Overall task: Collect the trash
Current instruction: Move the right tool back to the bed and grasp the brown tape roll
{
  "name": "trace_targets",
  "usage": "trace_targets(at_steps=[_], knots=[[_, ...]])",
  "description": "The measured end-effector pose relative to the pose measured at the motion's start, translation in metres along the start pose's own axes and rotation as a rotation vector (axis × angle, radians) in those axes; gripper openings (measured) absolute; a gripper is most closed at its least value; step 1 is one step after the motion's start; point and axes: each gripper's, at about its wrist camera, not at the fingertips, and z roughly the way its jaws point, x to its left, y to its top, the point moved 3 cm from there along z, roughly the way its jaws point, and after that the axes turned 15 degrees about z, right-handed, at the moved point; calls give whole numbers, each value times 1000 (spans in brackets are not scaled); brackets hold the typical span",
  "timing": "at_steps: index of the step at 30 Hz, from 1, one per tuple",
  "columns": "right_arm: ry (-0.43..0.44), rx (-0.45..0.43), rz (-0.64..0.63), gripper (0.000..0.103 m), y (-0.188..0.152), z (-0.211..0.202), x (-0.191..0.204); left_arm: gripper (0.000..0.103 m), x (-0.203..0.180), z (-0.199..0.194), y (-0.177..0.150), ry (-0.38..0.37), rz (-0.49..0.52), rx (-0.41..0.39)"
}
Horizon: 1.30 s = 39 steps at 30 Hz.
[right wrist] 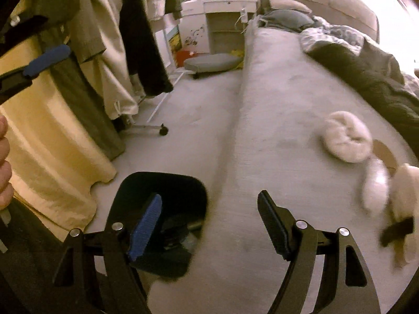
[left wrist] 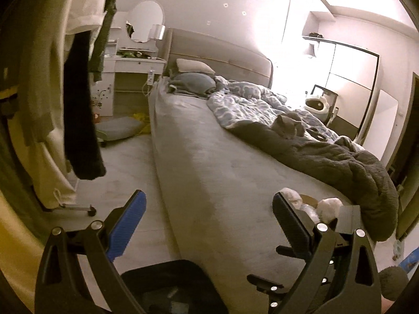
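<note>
currently, all places are given relative to the bed (right wrist: 275,120).
left gripper (left wrist: 209,217): jaws spread wide, nothing between them; it hangs above the bed's near corner, with one blue-padded finger over the floor side and the other over the mattress.
right gripper (right wrist: 209,222): jaws spread wide, nothing held; it hangs over the bed's near edge, with the blue pad above the bin and the black finger above the mattress.
trash bin (right wrist: 159,225): black, open-topped, on the floor touching or just beside the bed's near side edge; dark items lie inside, not identifiable.
crumpled tissues (right wrist: 347,141): several white wads lying on the mattress at the near end of the bed, beside the dark blanket; motion-blurred in the right wrist view.
cardboard piece (right wrist: 383,151): brown and round-edged, on the mattress among the tissues, partly hidden.
plastic wrapper (left wrist: 310,210): clear crumpled item near the tissues, just behind the left gripper's black finger.
dark blanket (left wrist: 340,162): bunched along the far side of the bed.
cat (left wrist: 288,125): grey, lying on the bedding mid-bed.
clothes rack (right wrist: 146,115): on wheels, on the floor across from the bed's side, hung with garments.
dressing table (left wrist: 131,60): white, with a mirror, beside the head of the bed.
</note>
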Motion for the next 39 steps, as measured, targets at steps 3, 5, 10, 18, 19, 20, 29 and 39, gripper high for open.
trace_targets(at_steps=[3,5,10,18,19,20,29,39], knots=[[-16,-24,18,77,0,-13,-17,98,-16,9,4,-26,7,-1],[-33,-35,27,77,-1,-22,-31,98,-28,14,7,-42,18,0],[-67,-69,68,77,1,-41,-61,98,-59,31,10,-85,56,7],[-141,-94,84,79,-4,-57,-103,98,-98,49,9,-141,132,19],[-146,-98,87,79,-4,-58,-107,98,-101,51,9,-146,135,21],[-153,-104,92,79,-4,-61,-112,98,-105,54,8,-153,140,25],[-219,-138,150,81,-11,-81,-166,98,-135,75,3,-197,164,59],[-249,-138,177,81,-19,-91,-207,98,-167,94,-2,-252,200,85]])
